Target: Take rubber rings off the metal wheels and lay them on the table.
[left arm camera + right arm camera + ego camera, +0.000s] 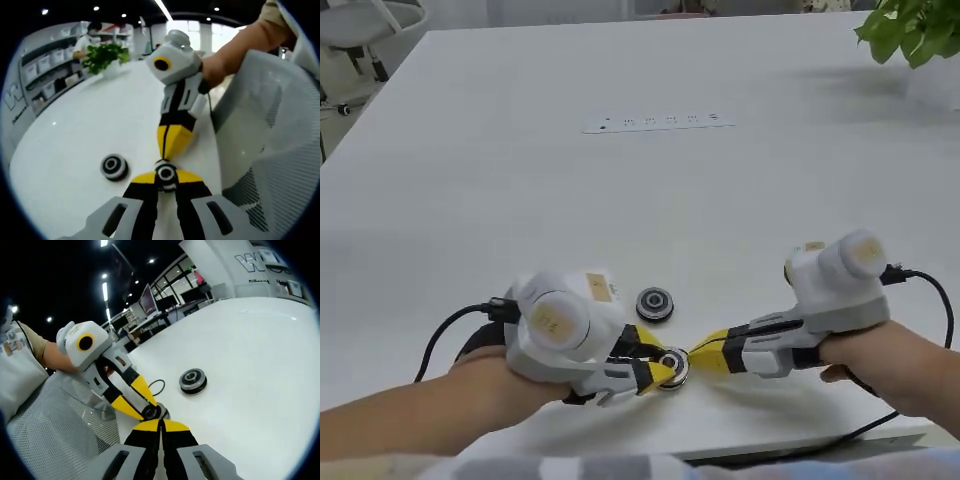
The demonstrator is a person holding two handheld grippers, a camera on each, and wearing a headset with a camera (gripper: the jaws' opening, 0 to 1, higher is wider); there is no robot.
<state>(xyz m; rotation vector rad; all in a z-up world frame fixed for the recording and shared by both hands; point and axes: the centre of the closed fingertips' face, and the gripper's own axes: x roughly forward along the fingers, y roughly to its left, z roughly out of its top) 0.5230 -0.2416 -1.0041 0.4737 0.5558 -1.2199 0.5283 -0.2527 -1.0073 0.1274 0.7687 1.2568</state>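
Wheel [165, 172] pinched in L gripper [165, 178]; R gripper [161, 421] closed, touching its rim.

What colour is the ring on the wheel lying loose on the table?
The ring is black, clearest in the right gripper view.

Head view's bright and even for me: soft overhead light on the smooth white table top [620, 180], faint grey shadows along its near edge. The small black-rimmed metal wheel [655, 304] on it reads sharp; the leafy green plant [910, 30] at its far corner blurs. Gripper views bow the table's edges; bright ceiling strip lights [105, 290] above it glare.
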